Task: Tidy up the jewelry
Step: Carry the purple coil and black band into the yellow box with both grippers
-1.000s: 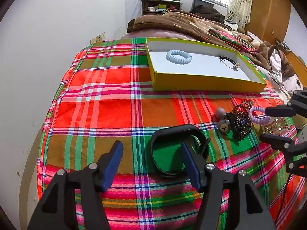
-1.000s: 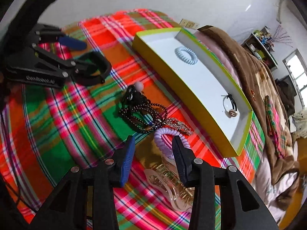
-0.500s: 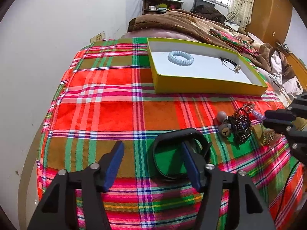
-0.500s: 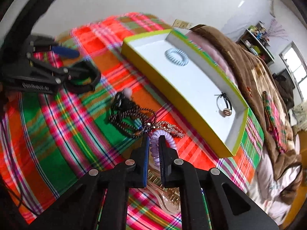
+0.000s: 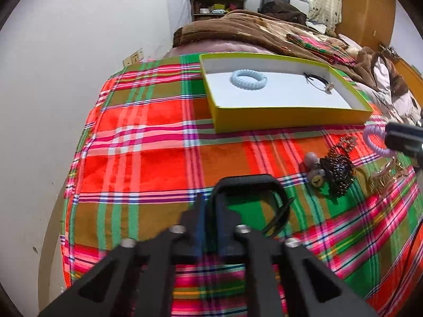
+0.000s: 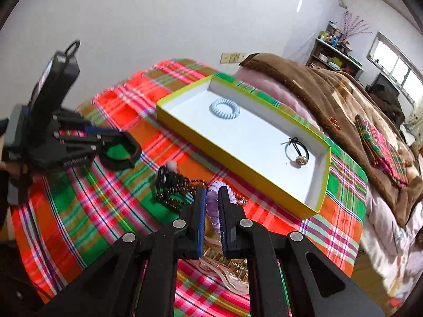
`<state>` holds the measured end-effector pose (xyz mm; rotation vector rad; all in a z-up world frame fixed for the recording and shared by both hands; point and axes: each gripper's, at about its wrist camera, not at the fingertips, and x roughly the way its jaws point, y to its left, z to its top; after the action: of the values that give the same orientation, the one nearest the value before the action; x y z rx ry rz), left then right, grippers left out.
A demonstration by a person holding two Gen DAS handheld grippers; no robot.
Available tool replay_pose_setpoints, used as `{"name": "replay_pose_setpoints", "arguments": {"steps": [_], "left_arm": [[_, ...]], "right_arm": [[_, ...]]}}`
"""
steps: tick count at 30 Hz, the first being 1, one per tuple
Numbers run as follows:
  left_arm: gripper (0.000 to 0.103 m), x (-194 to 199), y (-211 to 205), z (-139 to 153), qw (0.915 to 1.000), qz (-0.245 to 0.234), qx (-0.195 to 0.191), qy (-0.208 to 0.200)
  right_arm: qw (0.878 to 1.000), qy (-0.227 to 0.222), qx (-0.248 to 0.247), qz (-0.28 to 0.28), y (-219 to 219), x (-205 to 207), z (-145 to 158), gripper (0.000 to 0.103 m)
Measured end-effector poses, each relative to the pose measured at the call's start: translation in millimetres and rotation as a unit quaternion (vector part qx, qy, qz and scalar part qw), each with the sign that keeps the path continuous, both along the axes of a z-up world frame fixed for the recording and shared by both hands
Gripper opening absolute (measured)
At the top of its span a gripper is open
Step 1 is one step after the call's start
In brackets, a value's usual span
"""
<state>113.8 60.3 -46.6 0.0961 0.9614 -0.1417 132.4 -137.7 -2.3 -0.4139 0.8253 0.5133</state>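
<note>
A yellow box with a white floor lies on the plaid cloth; it holds a pale blue spiral hair tie and a black hair tie with a charm. My left gripper is shut on the near side of a black bracelet. My right gripper is shut on a purple spiral hair tie and holds it above the cloth.
A dark bead necklace with a bear charm, a thin chain and a clear amber hair claw lie on the cloth. A brown blanket lies behind the box. A white wall is at left.
My left gripper closed on the black bracelet. My right gripper closed on the purple hair tie and lifted it off the cloth.
</note>
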Motion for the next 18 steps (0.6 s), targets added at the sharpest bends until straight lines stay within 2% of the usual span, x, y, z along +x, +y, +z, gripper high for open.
{"name": "replay_pose_setpoints", "arguments": {"steps": [2, 5, 18], "left_arm": [[0.005, 0, 0, 1, 1.0, 0.005, -0.003, -0.002], [0.005, 1, 3, 6, 0.9995, 0.005, -0.03, -0.002], [0.005, 3, 2, 36, 0.9984, 0.005, -0.046, -0.031]], "right_arm": [[1.0, -0.004, 0.014, -0.002, -2, -1, 4, 0.009], [1.0, -0.008, 0.024, -0.006, -4, -2, 6, 0.009], [0.998, -0.02, 0.054, -0.025, -15, 0, 18, 0.009]]}}
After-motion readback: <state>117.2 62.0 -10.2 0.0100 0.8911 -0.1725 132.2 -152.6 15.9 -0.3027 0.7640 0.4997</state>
